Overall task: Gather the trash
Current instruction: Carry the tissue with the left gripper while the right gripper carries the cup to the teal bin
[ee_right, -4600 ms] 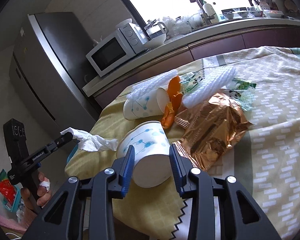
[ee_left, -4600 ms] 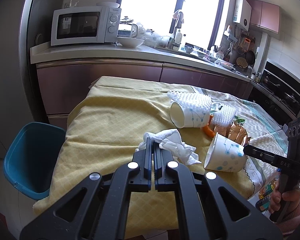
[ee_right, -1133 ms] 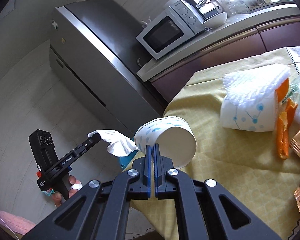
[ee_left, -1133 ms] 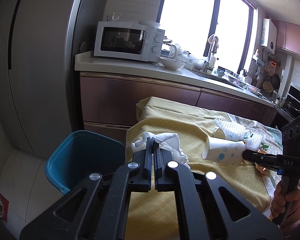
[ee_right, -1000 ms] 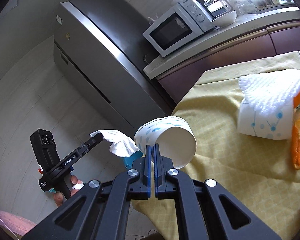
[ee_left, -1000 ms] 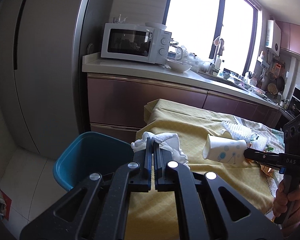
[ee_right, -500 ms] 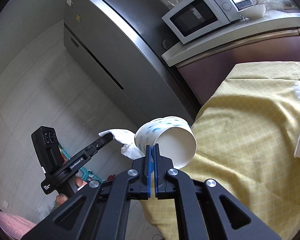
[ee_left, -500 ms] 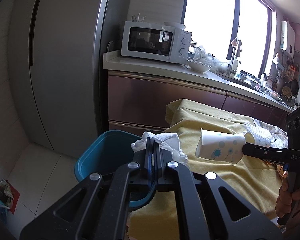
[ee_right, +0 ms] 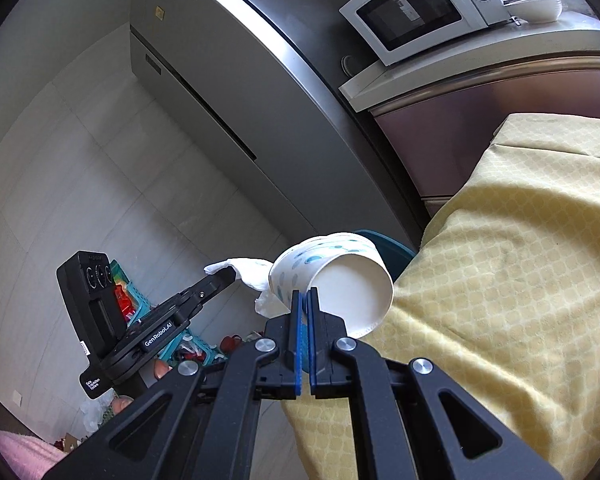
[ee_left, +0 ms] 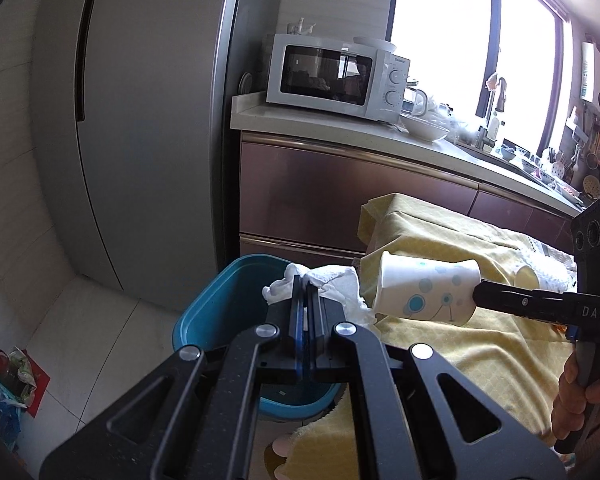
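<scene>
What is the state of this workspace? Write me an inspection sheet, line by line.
Surface: table under a yellow patterned cloth.
Job's things: crumpled white tissue; white paper cup with blue dots; blue plastic bin on the floor beside the table.
Clutter: another paper cup lying farther along the cloth.
Grippers: left tongs shut on the tissue, over the bin's near rim; right tongs shut on the cup's rim.
Cables: nothing seen.
Surroundings: white microwave on the counter, grey fridge, coloured items on the floor.
</scene>
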Demonstrator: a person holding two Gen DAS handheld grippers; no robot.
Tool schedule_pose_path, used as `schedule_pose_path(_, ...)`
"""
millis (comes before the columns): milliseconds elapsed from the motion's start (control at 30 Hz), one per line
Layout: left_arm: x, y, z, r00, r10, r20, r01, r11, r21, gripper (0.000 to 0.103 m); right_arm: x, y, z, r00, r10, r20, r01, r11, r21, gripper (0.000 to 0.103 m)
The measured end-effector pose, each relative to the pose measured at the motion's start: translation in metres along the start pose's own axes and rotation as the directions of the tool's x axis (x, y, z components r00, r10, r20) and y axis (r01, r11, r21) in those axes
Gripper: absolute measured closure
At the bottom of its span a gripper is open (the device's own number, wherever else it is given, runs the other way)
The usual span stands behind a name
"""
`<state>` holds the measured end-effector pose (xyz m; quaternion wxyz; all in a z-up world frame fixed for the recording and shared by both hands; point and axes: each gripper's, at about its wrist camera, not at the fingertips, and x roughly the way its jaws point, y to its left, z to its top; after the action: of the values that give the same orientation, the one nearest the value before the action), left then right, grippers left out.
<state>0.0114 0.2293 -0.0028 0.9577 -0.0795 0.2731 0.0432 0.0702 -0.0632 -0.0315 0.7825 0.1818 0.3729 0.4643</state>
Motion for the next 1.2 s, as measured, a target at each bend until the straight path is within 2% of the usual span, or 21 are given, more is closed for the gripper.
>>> schedule_pose_path(200, 0.009, 0.01, -0.002, 1.0, 0.026, -0.014, -0.026, 1.0, -0.015, 0.101, 0.015, 0.004, 0.005, 1.0, -0.006, -0.029, 0.005, 1.0, -0.016, 0.102)
schedule_pose_path(633, 0.047, 0.024, -0.007, 0.995, 0.068, -0.074, -0.07, 0.997, -0.02, 0.101, 0.059, 0.007, 0.017, 0.993, -0.069, -0.094, 0.066, 0.997, -0.033, 0.102)
schedule_pose_path(1033, 0.096, 0.032, -0.022, 0.983, 0.102, -0.153, -0.108, 0.994, -0.033, 0.101, 0.109, 0.003, 0.02, 0.97, -0.134, -0.201, 0.124, 0.99, -0.062, 0.102)
schedule_pose_path(1200, 0.117, 0.034, -0.026, 0.979, 0.093, -0.18, -0.102, 0.994, -0.042, 0.101, 0.126, -0.001, 0.021, 0.96, -0.153, -0.233, 0.146, 0.988, -0.049, 0.102)
